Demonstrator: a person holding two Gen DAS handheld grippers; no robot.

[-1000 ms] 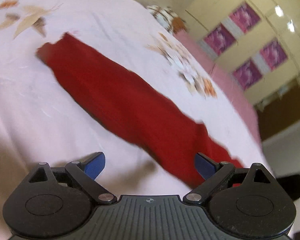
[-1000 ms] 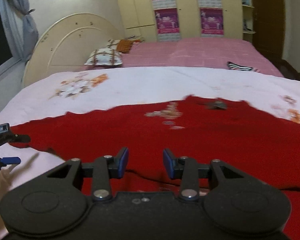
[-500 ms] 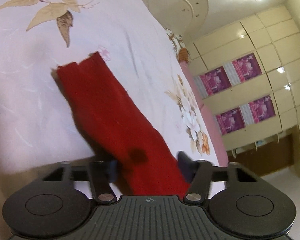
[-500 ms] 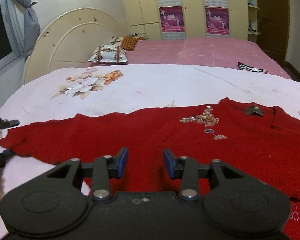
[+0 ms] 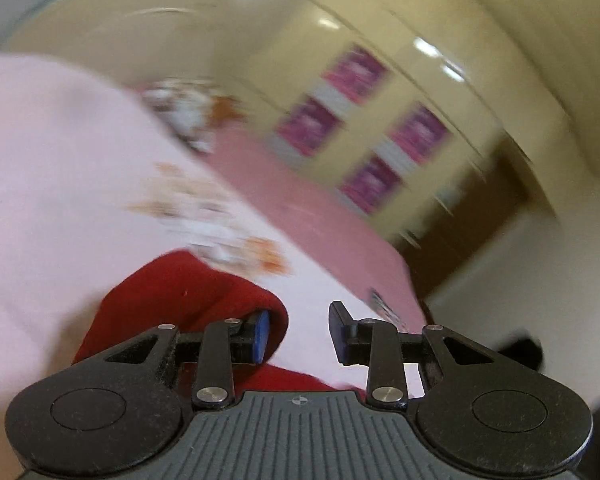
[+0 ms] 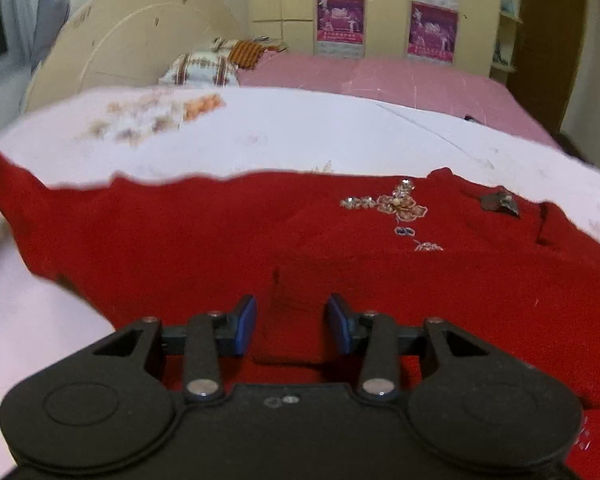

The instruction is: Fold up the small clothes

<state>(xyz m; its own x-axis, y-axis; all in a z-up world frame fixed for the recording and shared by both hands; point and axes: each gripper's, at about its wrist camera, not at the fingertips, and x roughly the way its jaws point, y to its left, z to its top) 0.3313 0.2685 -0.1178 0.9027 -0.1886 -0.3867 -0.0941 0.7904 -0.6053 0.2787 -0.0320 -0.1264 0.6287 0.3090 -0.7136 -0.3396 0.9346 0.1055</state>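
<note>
A small red sweater (image 6: 300, 248) with a beaded flower (image 6: 400, 206) on its chest lies spread on the white floral bedspread (image 6: 284, 136). Its left sleeve (image 5: 188, 296) is bunched in a hump over the left finger of my left gripper (image 5: 300, 332), whose jaws stand apart; the view is blurred. My right gripper (image 6: 290, 324) hovers low over the sweater's lower body, jaws partly apart with a fold of red cloth between them, not clamped.
A pink bedsheet (image 6: 400, 76) covers the far half of the bed, with pillows (image 6: 204, 66) by the curved headboard (image 6: 140, 40). Cream wardrobes with purple posters (image 6: 340, 20) stand behind. A dark doorway (image 6: 548, 40) is at the right.
My left gripper closed in on the sleeve, then swung up and right with the sleeve end bunched by its left finger, jaws now apart. The sleeve's edge has lifted. My right gripper barely moved.
</note>
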